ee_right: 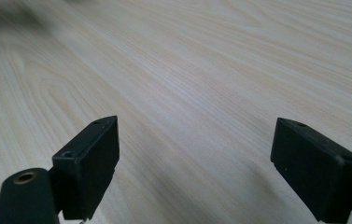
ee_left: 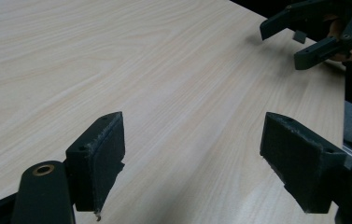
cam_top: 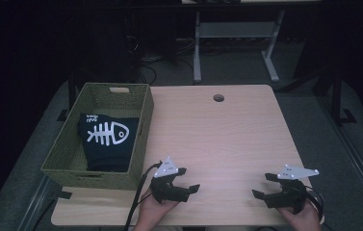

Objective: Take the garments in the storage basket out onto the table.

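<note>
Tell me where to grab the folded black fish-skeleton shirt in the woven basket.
Probably the near folded edge of the folded black shirt with the white fish-skeleton print, coming straight down from above. The olive woven basket walls it in on every side, so a side approach is blocked. The open left tool sits nearest.

A black garment [cam_top: 106, 144] bearing a white fish-skeleton print is lying in an olive-green woven basket [cam_top: 68, 156], and pale wood grain is running across the table [cam_top: 227, 139].
</note>
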The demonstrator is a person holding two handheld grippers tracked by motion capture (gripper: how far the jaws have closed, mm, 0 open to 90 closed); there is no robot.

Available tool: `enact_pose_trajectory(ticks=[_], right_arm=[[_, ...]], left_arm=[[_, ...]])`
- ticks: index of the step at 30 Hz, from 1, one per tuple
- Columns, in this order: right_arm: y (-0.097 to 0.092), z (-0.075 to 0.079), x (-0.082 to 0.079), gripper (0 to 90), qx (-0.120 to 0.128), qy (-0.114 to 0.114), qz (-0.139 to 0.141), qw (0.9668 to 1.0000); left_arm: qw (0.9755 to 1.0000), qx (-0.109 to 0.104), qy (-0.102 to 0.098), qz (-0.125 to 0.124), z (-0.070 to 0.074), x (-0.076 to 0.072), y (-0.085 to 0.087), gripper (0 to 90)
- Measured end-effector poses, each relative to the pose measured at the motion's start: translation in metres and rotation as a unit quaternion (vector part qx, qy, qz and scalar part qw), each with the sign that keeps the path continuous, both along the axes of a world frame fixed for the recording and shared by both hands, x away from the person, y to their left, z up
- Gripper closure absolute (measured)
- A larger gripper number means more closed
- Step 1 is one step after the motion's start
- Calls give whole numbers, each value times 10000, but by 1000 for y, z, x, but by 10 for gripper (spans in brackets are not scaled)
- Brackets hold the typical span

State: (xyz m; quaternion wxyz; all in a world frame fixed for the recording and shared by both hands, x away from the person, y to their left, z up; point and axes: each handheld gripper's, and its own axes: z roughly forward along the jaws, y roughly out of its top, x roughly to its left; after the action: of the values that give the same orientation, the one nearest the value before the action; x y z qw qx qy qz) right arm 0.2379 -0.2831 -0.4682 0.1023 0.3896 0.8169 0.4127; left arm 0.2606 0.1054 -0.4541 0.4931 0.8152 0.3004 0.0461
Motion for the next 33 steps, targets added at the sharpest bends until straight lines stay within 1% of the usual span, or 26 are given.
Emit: enact_pose_trajectory(ticks=[3, 5, 7, 9, 10, 12, 13, 14, 18, 19, 21, 22, 23, 24, 27, 28, 29, 33], right_arm=[[-2, 0, 0, 151, 11, -6, -17, 10000], [-3, 0, 1, 151, 23, -11, -41, 10000], [-3, 0, 1, 151, 23, -7, -45, 10000], [-3, 0, 1, 151, 32, -20, -51, 10000], [-3, 0, 1, 151, 34, -20, -55, 10000], [-3, 0, 1, 151, 33, -8, -59, 10000], [-3, 0, 1, 151, 33, -8, -59, 10000], [-3, 0, 1, 151, 29, -7, -64, 10000], [-2, 1, 3, 151, 22, -4, -64, 10000], [-2, 1, 3, 151, 22, -4, -64, 10000], [-1, 1, 4, 151, 19, -28, -93, 10000], [0, 1, 4, 151, 32, -29, -81, 10000], [0, 1, 4, 151, 32, -29, -81, 10000], [1, 1, 5, 151, -10, -37, -76, 10000], [1, 1, 5, 151, -5, -16, -71, 10000], [2, 1, 5, 151, -8, -7, -63, 10000], [2, 1, 5, 151, -8, -7, -63, 10000], [3, 0, 6, 151, -13, -10, -53, 10000]], left_arm=[[10000, -8, -20, -20, 1, -1, -1, 221], [10000, -65, -14, -56, 3, -1, -1, 221], [10000, -40, -43, -71, 5, -2, -2, 222], [9999, -86, -58, -85, 8, -2, -2, 221], [9999, -71, -75, -86, 10, -2, -2, 222], [9998, -146, -71, -96, 16, -3, -1, 221], [9998, -146, -71, -96, 16, -3, -1, 222], [9998, -155, -73, -116, 19, -3, 1, 222], [9994, -265, -197, -128, 33, -4, 5, 221], [9994, -265, -197, -128, 33, -4, 5, 221], [9991, -337, -221, -115, 42, -2, 9, 221], [9990, -387, -226, -94, 45, -2, 11, 221], [9990, -387, -226, -94, 45, -2, 11, 221], [9988, -411, -233, -97, 49, -1, 13, 220], [9985, -474, -265, -69, 57, 1, 19, 220], [9982, -547, -251, -35, 62, 2, 22, 217], [9982, -547, -251, -35, 62, 2, 22, 215], [9979, -598, -268, 7, 70, 5, 29, 215]])
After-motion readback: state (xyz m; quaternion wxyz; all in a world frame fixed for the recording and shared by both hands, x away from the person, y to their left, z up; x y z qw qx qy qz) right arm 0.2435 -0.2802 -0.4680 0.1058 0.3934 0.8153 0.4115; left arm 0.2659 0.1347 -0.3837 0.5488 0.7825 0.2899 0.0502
